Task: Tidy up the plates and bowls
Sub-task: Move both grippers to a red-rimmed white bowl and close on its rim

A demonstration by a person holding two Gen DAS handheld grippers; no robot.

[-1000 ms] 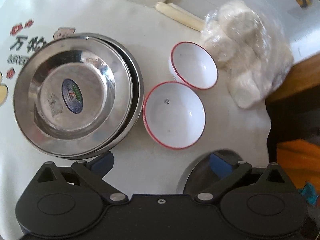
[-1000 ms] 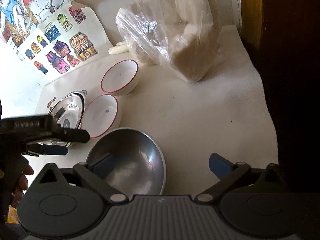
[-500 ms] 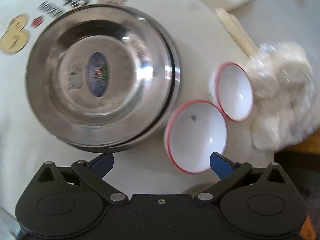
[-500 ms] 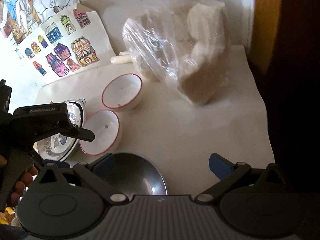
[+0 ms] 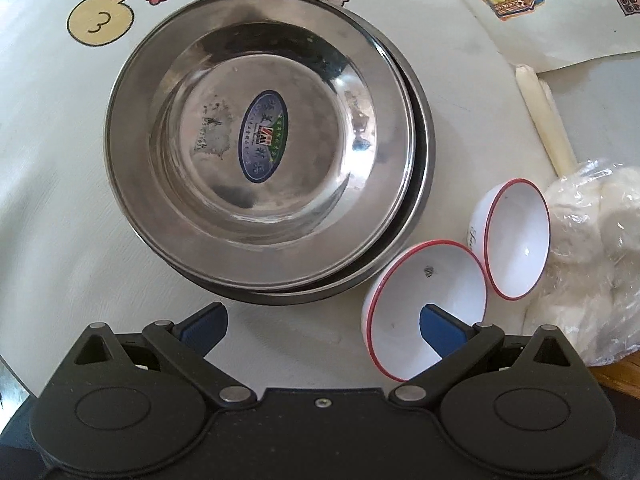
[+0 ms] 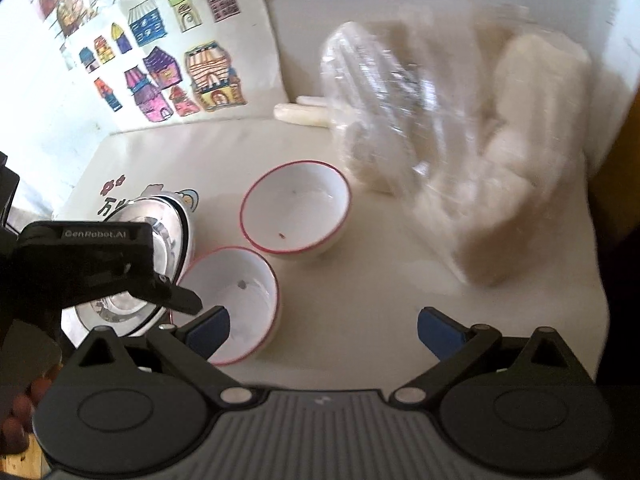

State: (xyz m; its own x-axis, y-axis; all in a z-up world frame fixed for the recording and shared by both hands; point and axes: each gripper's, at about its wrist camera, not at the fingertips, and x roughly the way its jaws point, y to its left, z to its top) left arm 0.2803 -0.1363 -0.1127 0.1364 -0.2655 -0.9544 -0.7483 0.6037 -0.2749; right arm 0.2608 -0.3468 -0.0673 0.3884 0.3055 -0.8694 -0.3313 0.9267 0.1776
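Stacked steel plates [image 5: 264,152] sit on the white cloth; they also show in the right wrist view [image 6: 160,240]. Two white bowls with red rims stand right of them: a near one [image 5: 416,288] [image 6: 240,284] and a far one [image 5: 520,240] [image 6: 296,212]. My left gripper [image 5: 320,320] is open and empty, just in front of the plates, its right finger over the near bowl. My right gripper [image 6: 320,324] is open and empty, its left finger over the near bowl's edge. The left gripper's body [image 6: 92,260] shows in the right wrist view above the plates.
A clear plastic bag of pale lumps [image 6: 460,152] [image 5: 592,248] lies right of the bowls. Pale sticks [image 5: 548,120] [image 6: 304,112] lie behind. A colourful house drawing [image 6: 168,60] lies at the back. A wooden edge [image 5: 616,376] bounds the cloth on the right.
My left gripper has shifted left and closer, so the plates now fill its view. My right gripper has moved forward; the steel bowl seen below it earlier has left its view.
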